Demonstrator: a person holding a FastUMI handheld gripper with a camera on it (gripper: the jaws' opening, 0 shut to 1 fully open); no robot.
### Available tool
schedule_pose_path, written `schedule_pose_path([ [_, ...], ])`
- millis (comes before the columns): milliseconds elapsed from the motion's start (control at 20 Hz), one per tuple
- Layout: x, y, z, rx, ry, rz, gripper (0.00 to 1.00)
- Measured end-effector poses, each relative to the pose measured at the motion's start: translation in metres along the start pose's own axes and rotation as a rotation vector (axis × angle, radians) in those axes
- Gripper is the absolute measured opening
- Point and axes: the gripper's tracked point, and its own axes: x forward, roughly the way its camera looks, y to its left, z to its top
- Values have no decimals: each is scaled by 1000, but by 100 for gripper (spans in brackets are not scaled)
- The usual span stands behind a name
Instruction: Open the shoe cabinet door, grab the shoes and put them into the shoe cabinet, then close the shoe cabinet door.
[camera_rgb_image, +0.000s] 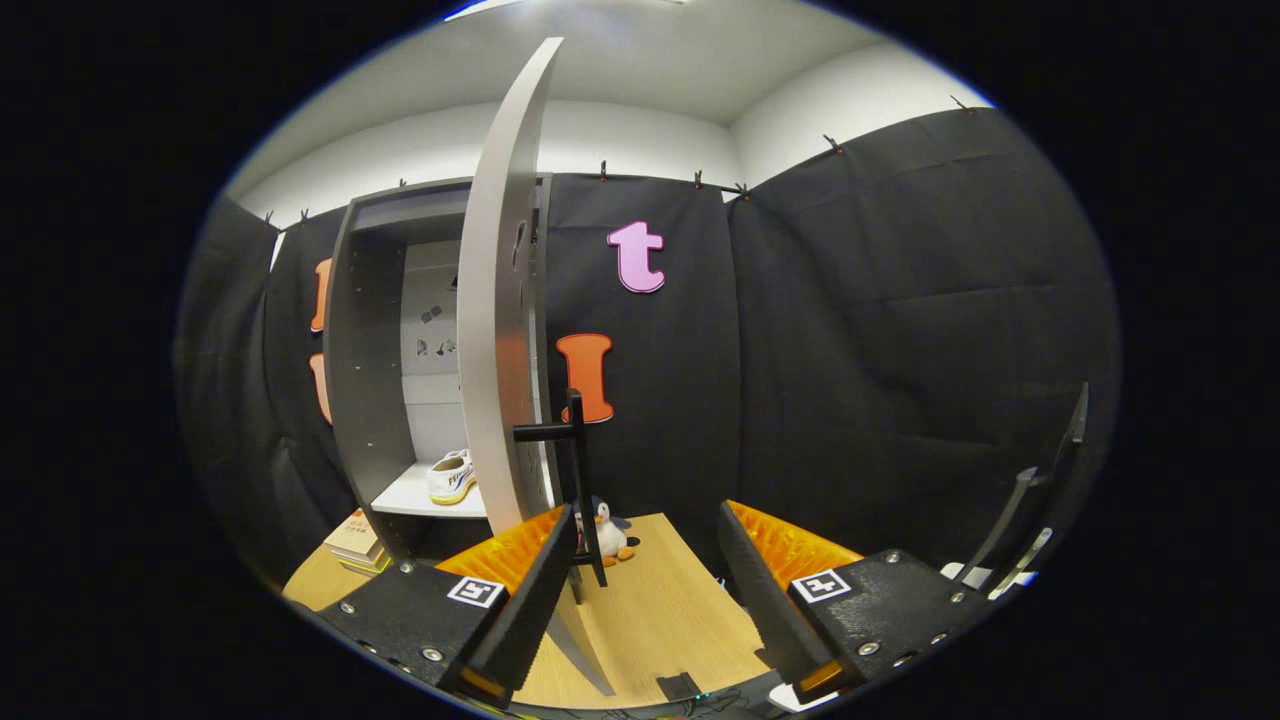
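Your gripper (645, 590) is wide open, holding nothing, door (497, 300) handle (578, 470) just ahead of the left finger; one shoe (452, 478) on the cabinet (362, 330) shelf.

My fingers (640, 590) stand spread apart on either side of the handle (574, 470) of the open cabinet door (497, 330). Left of the door, a shoe (452, 478) sits on a shelf (415, 497) inside the cabinet (365, 380); books (357, 540) lie below, and a toy penguin (608, 533) stands beyond the handle.
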Motion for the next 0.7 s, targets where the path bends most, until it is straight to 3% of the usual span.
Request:
schedule_pose_path([
  [350,-7,15,5,-15,-15,23,87],
  [700,-18,62,3,1,-19,135,87],
])
